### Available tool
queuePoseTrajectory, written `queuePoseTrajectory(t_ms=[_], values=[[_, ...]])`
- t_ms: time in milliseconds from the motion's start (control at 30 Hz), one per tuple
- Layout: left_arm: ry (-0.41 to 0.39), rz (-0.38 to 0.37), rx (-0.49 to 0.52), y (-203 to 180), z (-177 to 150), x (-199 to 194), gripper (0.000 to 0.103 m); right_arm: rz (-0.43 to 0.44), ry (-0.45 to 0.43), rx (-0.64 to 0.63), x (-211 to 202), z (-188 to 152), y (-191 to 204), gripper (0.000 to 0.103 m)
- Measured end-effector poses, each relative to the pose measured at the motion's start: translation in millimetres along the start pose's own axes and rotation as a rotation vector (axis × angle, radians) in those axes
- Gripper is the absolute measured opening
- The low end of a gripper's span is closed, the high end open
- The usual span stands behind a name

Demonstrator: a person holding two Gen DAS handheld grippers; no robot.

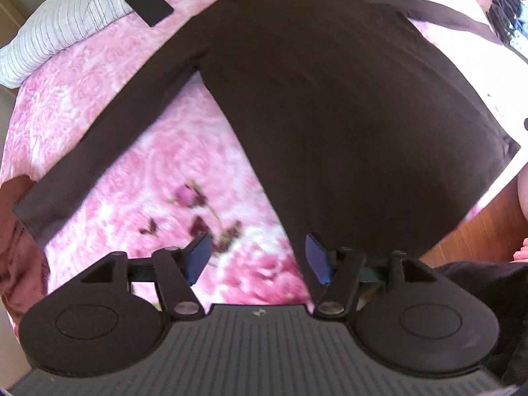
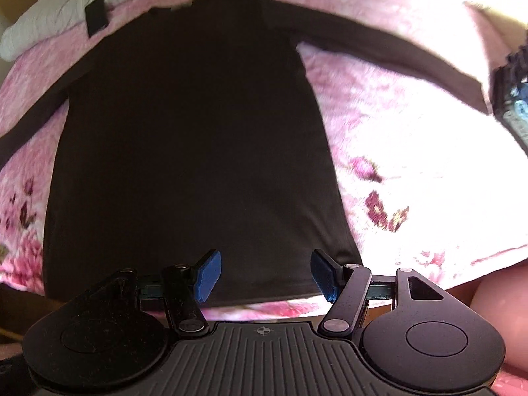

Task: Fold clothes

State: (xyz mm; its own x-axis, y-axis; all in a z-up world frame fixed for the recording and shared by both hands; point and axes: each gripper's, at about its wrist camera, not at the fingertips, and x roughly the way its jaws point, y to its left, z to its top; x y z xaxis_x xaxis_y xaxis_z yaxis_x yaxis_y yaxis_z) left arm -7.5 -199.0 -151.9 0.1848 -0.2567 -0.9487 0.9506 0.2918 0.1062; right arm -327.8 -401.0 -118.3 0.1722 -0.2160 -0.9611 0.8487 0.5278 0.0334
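A dark brown long-sleeved top (image 1: 323, 105) lies flat, spread out on a pink floral blanket (image 1: 171, 165), collar at the far side and hem toward me. Its left sleeve (image 1: 99, 138) stretches out toward the lower left. My left gripper (image 1: 259, 257) hangs above the hem's left corner, blue pads apart, nothing between them. The right wrist view looks down on the same top (image 2: 184, 132) with its right sleeve (image 2: 379, 43) angled out. My right gripper (image 2: 267, 272) is open over the hem near the right corner, holding nothing.
A white striped pillow (image 1: 66, 29) with a flat black rectangle (image 1: 149, 5) on it lies at the far left. A dark patterned object (image 1: 510, 23) sits at the right edge. Wooden floor (image 1: 475, 231) shows past the bed's near right edge. Reddish cloth (image 1: 19, 231) hangs at left.
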Motion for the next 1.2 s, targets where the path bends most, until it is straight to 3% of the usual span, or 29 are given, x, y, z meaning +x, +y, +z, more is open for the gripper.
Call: queuePoseTrajectory(t_ms=[167,300,400,500,600,733,1200], values=[[-0.027,-0.054,0.118,52,5,8,0.06,-0.102,-0.075,0.141,-21,-10,41,0.064],[-0.046,-0.065,0.196,99,2,4,0.063,-0.174,-0.114,0.278,-39,-31,103,0.064],[-0.067,-0.078,0.242,126,-6,-5,0.064,-0.157,-0.089,0.349,-38,-21,155,0.064],[-0.072,-0.087,0.244,142,-14,-8,0.065,-0.137,-0.062,0.375,-50,-24,174,0.064],[-0.072,-0.105,0.238,147,-22,-10,0.065,-0.181,-0.078,0.345,-61,-31,215,0.064],[-0.077,-0.117,0.252,141,-34,-17,0.065,-0.23,-0.087,0.302,-71,-49,236,0.064],[-0.097,-0.077,0.292,114,-63,-49,0.066,-0.174,-0.116,0.306,-101,-99,238,0.064]])
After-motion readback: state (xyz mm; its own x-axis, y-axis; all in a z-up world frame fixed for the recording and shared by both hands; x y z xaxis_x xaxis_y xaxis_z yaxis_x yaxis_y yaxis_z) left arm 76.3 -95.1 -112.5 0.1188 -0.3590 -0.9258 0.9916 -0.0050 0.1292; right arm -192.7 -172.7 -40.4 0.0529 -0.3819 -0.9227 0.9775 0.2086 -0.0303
